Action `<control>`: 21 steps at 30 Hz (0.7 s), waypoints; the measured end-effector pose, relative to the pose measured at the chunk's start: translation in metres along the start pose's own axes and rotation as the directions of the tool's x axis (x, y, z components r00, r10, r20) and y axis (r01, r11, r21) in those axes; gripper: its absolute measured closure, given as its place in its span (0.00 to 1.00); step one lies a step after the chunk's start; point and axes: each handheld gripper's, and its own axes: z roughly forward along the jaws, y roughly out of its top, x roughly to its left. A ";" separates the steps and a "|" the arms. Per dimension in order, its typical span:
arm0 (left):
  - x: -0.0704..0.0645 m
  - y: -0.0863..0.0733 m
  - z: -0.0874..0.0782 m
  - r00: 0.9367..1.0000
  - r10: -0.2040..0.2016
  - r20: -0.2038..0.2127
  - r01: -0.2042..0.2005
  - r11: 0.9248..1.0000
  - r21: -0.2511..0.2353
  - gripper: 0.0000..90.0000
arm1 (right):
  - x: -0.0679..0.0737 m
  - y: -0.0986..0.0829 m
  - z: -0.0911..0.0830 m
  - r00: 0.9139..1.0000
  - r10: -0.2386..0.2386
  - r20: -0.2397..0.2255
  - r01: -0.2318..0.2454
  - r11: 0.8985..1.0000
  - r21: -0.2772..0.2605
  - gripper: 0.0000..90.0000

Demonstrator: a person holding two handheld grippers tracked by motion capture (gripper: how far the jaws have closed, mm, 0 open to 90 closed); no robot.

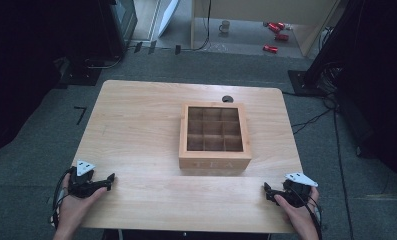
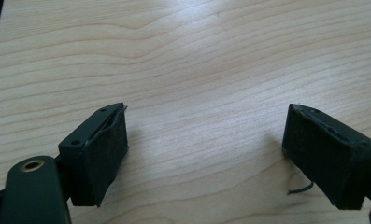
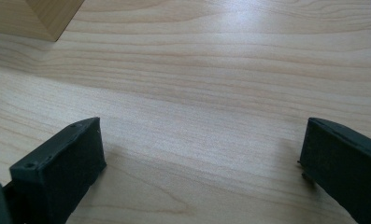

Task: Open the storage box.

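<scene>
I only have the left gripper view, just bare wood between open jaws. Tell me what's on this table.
Observer: A wooden tea box sits mid-table, toward the right.
Operator: Describe its inside.
Observer: Nine square compartments; nothing visible in them from the high view.
Operator: Report the right gripper.
Observer: The right gripper rests at the table's near right corner, jaws open, holding nothing.

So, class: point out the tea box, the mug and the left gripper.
tea box (image 1: 215, 162): high view, front wall marked TEA.
mug (image 1: 225, 26): high view, its side, on the floor.
left gripper (image 1: 110, 181): high view, between its open jaws.
</scene>
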 end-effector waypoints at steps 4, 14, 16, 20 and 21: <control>-0.001 0.004 0.001 0.999 -0.035 0.033 0.035 0.999 -0.001 0.16 | 0.000 0.000 0.000 1.000 -0.001 -0.001 0.001 1.000 0.000 0.00; -0.026 0.023 -0.001 0.997 -0.021 0.079 0.025 0.998 -0.054 0.16 | 0.001 0.002 0.001 1.000 0.001 0.002 -0.002 1.000 0.007 0.00; -0.033 0.029 0.001 0.995 -0.007 0.101 0.013 0.998 -0.059 0.16 | 0.001 0.002 0.001 1.000 0.003 0.004 -0.003 1.000 0.011 0.00; -0.043 0.036 0.003 0.991 0.002 0.131 0.006 0.998 -0.065 0.16 | 0.003 0.003 0.000 1.000 -0.006 0.005 0.006 1.000 0.021 0.00; -0.047 0.039 0.004 0.990 0.008 0.138 0.001 0.998 -0.067 0.17 | 0.003 0.003 0.000 1.000 -0.010 0.003 0.010 1.000 0.022 0.00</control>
